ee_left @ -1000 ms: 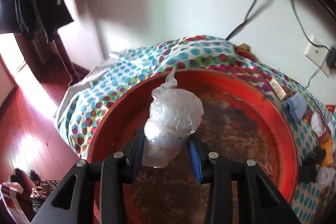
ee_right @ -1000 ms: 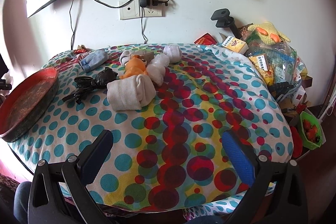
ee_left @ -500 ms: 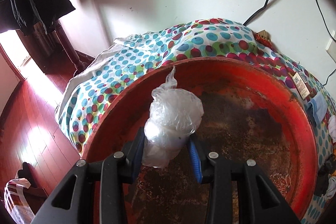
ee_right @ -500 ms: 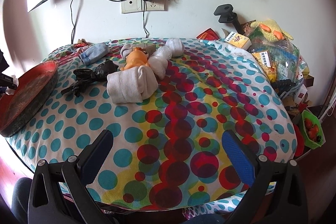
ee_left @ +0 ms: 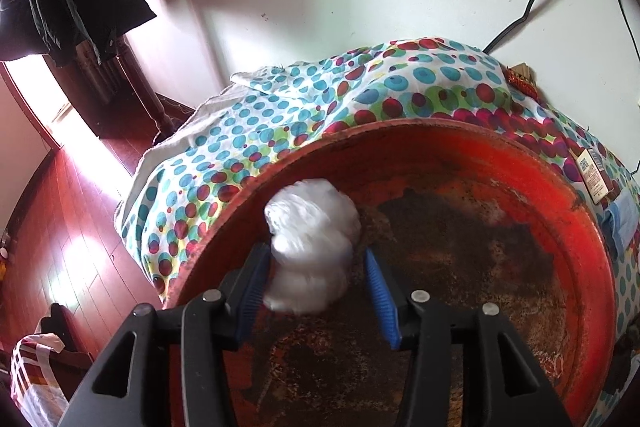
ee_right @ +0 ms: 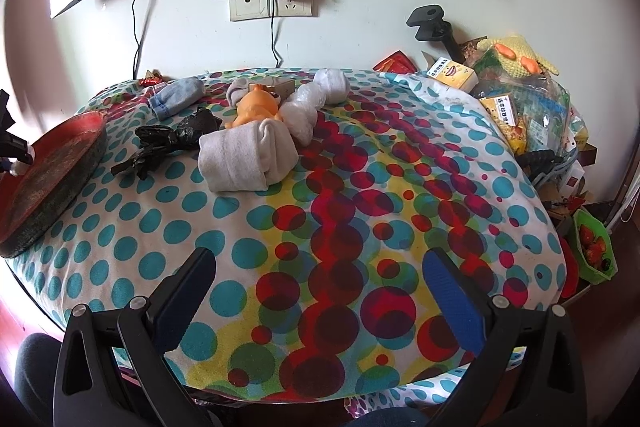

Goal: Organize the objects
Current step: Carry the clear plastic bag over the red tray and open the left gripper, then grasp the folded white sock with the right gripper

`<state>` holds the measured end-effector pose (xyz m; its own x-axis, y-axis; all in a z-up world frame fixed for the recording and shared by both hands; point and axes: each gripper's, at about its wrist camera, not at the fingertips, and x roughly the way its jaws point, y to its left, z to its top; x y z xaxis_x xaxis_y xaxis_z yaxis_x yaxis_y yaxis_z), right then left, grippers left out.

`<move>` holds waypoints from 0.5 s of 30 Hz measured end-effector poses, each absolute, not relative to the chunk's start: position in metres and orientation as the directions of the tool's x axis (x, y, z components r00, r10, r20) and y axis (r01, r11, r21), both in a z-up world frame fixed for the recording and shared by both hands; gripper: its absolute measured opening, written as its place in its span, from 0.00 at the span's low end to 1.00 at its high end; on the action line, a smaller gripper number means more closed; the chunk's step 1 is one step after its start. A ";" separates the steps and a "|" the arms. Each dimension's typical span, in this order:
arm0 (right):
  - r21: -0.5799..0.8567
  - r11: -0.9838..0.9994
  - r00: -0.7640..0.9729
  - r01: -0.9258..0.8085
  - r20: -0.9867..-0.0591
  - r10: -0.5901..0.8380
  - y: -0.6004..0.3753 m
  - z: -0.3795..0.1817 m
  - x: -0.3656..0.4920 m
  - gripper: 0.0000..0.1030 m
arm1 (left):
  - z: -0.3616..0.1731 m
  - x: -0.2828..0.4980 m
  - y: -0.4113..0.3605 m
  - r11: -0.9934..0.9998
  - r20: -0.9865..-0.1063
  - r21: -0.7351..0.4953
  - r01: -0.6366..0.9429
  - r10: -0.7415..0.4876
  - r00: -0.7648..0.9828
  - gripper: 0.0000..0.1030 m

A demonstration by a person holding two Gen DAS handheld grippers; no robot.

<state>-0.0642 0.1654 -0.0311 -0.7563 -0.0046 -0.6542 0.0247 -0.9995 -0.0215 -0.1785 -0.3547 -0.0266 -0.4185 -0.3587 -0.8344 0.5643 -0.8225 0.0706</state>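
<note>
plastic bag bundle, blurred between our left gripper's parted jaws over the red tray, looks light, soft and crinkly, best pinched mid-bulge, while our right gripper hangs wide open, empty above the dotted cloth.

right gripper jaws apart, rolled towel, red tray

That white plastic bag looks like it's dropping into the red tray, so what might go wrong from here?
The plastic bag, blurred between the open fingers of the left hand-held gripper, is light and sits near the red tray's rim, so it might bounce or drift out. It could also snag on a blue pad. The tray's bottom looks grimy and may soil it.
</note>
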 end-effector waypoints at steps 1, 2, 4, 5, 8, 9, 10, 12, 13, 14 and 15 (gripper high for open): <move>-0.021 -0.999 -0.756 0.026 -0.655 -0.006 0.165 -0.032 -0.064 1.00 | -0.024 -0.177 -0.355 -0.825 -0.828 0.067 0.561 -0.360 -0.431 0.48; -0.022 -0.999 -0.756 0.027 -0.655 -0.006 0.165 -0.032 -0.064 1.00 | -0.021 -0.174 -0.355 -0.831 -0.820 0.060 0.552 -0.357 -0.447 0.48; -0.030 -0.999 -0.757 0.029 -0.654 -0.002 0.163 -0.033 -0.063 1.00 | -0.010 -0.168 -0.354 -0.837 -0.808 0.057 0.544 -0.359 -0.468 0.48; -0.034 -0.999 -0.757 0.029 -0.653 0.000 0.162 -0.033 -0.062 1.00 | 0.002 -0.161 -0.351 -0.848 -0.785 0.044 0.529 -0.357 -0.507 0.48; -0.037 -0.999 -0.769 0.039 -0.640 -0.007 0.158 -0.028 -0.058 1.00 | 0.033 -0.136 -0.333 -0.873 -0.717 0.030 0.487 -0.358 -0.598 0.49; -0.035 -0.998 -0.774 0.045 -0.633 -0.013 0.157 -0.026 -0.056 1.00 | 0.040 -0.127 -0.324 -0.883 -0.699 0.038 0.468 -0.358 -0.619 0.50; -0.034 -0.998 -0.779 0.054 -0.627 -0.020 0.156 -0.024 -0.056 1.00 | 0.046 -0.117 -0.312 -0.894 -0.684 0.047 0.446 -0.354 -0.638 0.51; -0.038 -0.997 -0.785 0.066 -0.619 -0.029 0.149 -0.020 -0.058 1.00 | 0.053 -0.095 -0.286 -0.918 -0.655 0.067 0.392 -0.337 -0.677 0.54; -0.038 -0.997 -0.786 0.070 -0.617 -0.032 0.146 -0.019 -0.060 1.00 | 0.054 -0.084 -0.270 -0.930 -0.640 0.068 0.361 -0.318 -0.699 0.55; -0.034 -0.996 -0.785 0.080 -0.618 -0.042 0.143 -0.017 -0.064 1.00 | 0.052 -0.072 -0.257 -0.942 -0.631 0.062 0.330 -0.293 -0.718 0.56; -0.026 -0.995 -0.784 0.099 -0.617 -0.062 0.138 -0.015 -0.070 1.00 | 0.048 -0.058 -0.240 -0.956 -0.625 0.050 0.289 -0.256 -0.738 0.57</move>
<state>-0.0698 0.1384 -0.0153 -0.7844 -0.0619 -0.6172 0.0988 -0.9948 -0.0258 -0.0581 -0.2398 0.0478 -0.7378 -0.2557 -0.6247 0.2889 -0.9561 0.0502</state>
